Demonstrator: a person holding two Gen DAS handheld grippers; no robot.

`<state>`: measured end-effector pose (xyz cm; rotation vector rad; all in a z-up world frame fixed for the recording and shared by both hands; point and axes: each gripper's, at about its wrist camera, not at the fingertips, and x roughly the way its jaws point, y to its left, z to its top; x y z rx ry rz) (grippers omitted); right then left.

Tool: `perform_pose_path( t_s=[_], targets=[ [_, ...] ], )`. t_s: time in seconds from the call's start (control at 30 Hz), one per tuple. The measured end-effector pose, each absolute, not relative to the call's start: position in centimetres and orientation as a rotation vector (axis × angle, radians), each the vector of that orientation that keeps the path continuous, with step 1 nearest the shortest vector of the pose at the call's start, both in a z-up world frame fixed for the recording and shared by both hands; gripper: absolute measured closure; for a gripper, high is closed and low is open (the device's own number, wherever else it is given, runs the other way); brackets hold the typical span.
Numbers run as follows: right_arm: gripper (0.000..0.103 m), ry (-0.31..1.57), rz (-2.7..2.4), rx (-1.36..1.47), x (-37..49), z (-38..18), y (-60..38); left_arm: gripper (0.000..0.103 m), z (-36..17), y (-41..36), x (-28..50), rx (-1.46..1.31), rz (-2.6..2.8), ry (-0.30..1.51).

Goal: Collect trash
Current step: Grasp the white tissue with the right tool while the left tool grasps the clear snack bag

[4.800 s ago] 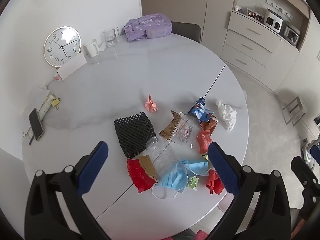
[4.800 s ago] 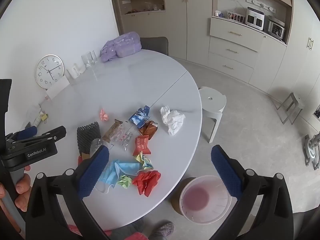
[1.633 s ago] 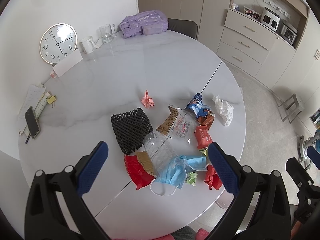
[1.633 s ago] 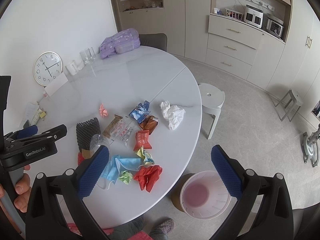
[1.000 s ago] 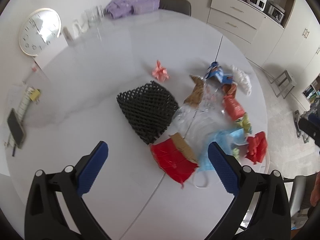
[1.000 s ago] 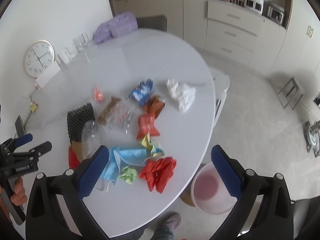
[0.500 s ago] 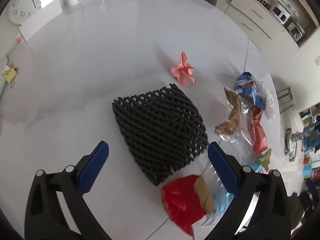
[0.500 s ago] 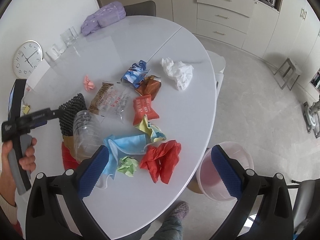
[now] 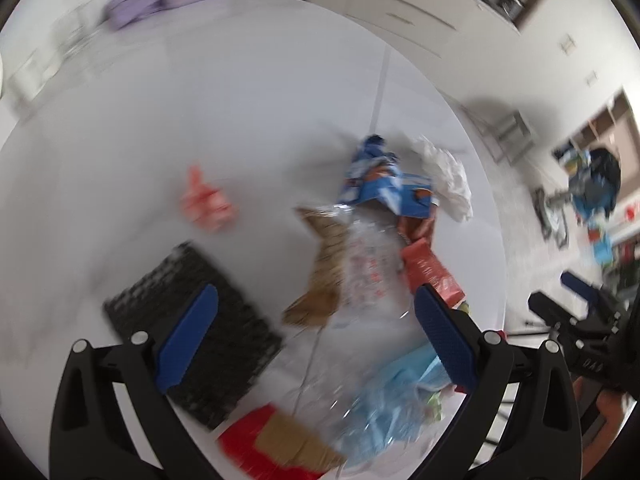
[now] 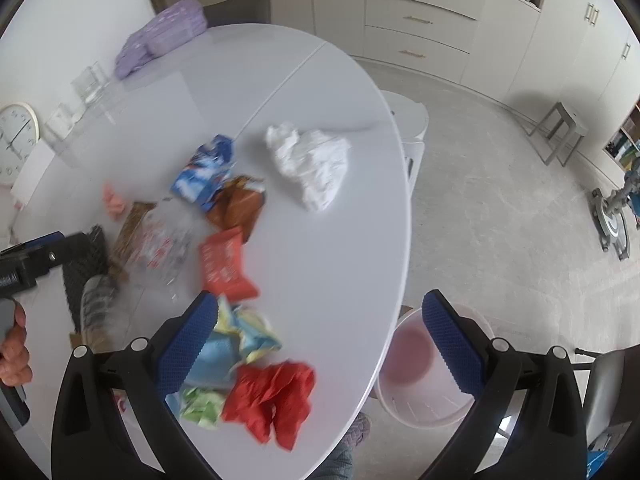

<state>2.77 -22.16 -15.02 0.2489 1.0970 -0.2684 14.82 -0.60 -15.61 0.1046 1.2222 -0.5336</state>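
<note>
Trash lies in a heap on the white round table [image 10: 340, 280]: a white tissue [image 10: 312, 164], blue wrapper [image 10: 204, 172], brown wrapper [image 10: 240, 208], red packet [image 10: 224, 264], clear bag [image 10: 160, 244], blue mask [image 10: 216, 360] and crumpled red paper [image 10: 276, 396]. My right gripper [image 10: 320, 320] hovers open above the table's near edge, over the red paper and mask. My left gripper [image 9: 314, 320] is open above the brown snack wrapper [image 9: 324, 268] and clear bag [image 9: 368, 268], with the black mesh [image 9: 200, 332] under its left finger. The left wrist view is blurred.
A pink bin [image 10: 428, 364] stands on the floor below the table's near edge. A white stool [image 10: 408, 120] sits beside the table. A purple backpack [image 10: 164, 36], glasses [image 10: 90, 80] and a clock [image 10: 14, 136] are at the far side. Pink crumpled paper [image 9: 206, 200] lies apart.
Both grippers have dropped closer to the table. The left one has swung right, from over the black mesh toward the wrappers. Both stay open and nothing has been picked up.
</note>
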Motion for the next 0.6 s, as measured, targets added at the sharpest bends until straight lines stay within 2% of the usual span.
perform_pose_path(
  t_s=[0.1,0.17,0.2,0.3,0.33,0.4,0.6],
  targets=[
    [0.002,1.100,-0.279,0.270,3.0,-15.3,-23.4,0.013,-17.2,-3.2,15.6,0.172,-0.549,1.289],
    [0.002,1.104,-0.269,0.281,3.1,-15.5,-24.0,0.026,-18.4,-4.1,16.1,0.202,-0.541,1.339],
    [0.002,1.106,-0.262,0.280,3.2,-15.6,-24.2,0.029,-19.1,-4.6,16.5,0.208,-0.542,1.371],
    [0.002,1.116,-0.239,0.271,3.8,-16.1,-24.7,0.047,-20.7,-5.2,17.2,0.237,-0.518,1.436],
    [0.002,1.121,-0.236,0.268,4.0,-16.2,-24.8,0.055,-21.3,-5.2,17.4,0.232,-0.517,1.468],
    [0.002,1.129,-0.223,0.265,4.7,-16.6,-25.3,0.059,-21.7,-4.8,17.9,0.178,-0.514,1.495],
    [0.002,1.149,-0.153,0.252,8.9,-17.9,-26.3,0.079,-20.9,-4.2,18.5,0.119,-0.546,1.501]
  ],
)
